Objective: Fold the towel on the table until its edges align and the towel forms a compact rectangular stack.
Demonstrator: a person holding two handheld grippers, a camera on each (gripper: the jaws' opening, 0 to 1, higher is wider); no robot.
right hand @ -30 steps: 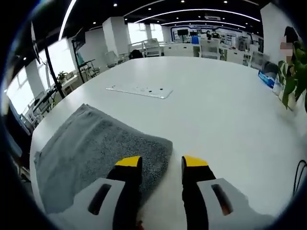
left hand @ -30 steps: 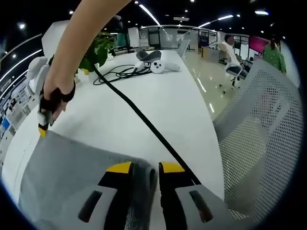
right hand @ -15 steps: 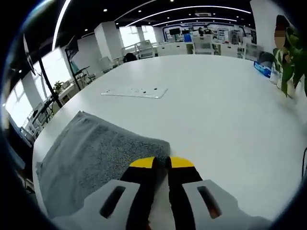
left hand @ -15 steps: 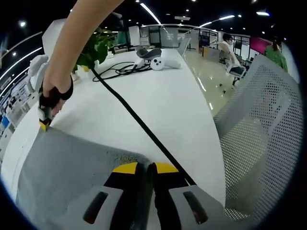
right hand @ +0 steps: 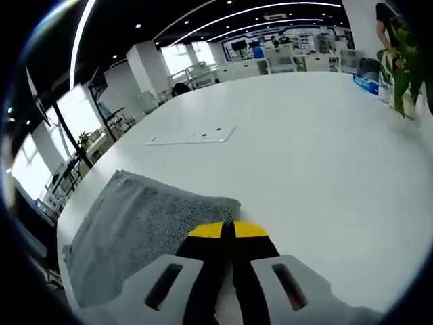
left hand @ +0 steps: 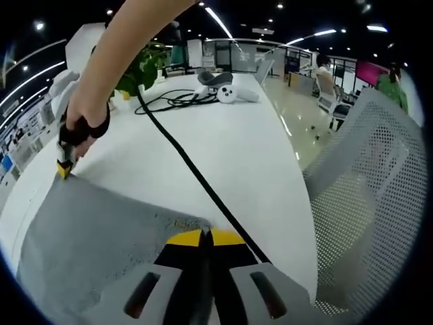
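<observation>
we have both grippers pinched on neighbouring corners of the towel (left hand: 95, 237), which lies flat on the white table (left hand: 223, 149). left gripper (left hand: 205, 237): jaws closed together with the near corner nipped between the yellow tips. right gripper (right hand: 228, 230): jaws likewise closed on its corner; in the left gripper view we see it across the cloth, held in a hand (left hand: 81, 128) at the far corner.

step in hand, as we judge it: lift this edge and carry it over to the opposite edge. to do it well, raise both corners together, keep the edge taut between the grippers so it does not sag, move level and in parallel, and set corner on corner before letting go. mind the black cable (left hand: 189, 169) running just beside the left corner; it could snag.

towel: grey, terry nap, looks to be a single layer, lying smooth with a slight ridge along one edge in the right gripper view. soft and limp, we expect it to drape.
</observation>
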